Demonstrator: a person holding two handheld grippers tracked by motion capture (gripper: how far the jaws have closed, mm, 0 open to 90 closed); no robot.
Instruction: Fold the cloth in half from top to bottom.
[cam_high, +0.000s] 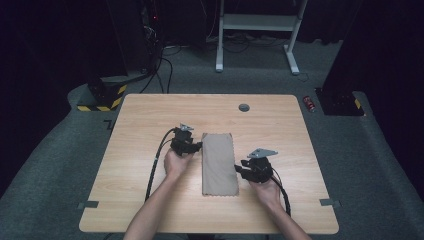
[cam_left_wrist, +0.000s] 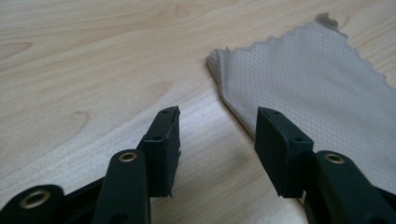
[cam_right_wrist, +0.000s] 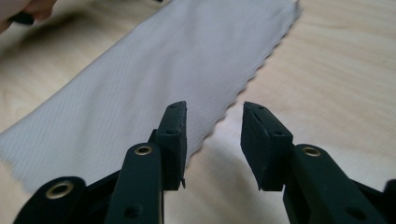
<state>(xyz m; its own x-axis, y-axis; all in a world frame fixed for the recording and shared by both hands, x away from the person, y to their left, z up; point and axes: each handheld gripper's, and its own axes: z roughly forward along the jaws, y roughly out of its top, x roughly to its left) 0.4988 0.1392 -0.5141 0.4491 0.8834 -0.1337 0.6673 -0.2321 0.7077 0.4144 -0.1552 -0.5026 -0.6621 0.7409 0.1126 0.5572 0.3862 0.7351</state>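
Cloth (cam_high: 219, 164), folded into a long strip, lies flat at centre frame on the worktop (cam_high: 150, 115). Left tool (cam_high: 196, 147), released, sits by its upper-left edge; right tool (cam_high: 239, 169), also released, by its lower-right edge. Pinch opposite edges squarely before folding again.

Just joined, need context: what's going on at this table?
A person holds a two-jaw claw in each hand over a folded tan cloth lying flat on the wooden table. The left claw sits at the cloth's left edge, the right claw at its right edge. Both stand open with nothing between the jaws: the left gripper view shows bare table in its gap, the right gripper view the cloth's zigzag edge just ahead. The cloth isn't gripped.
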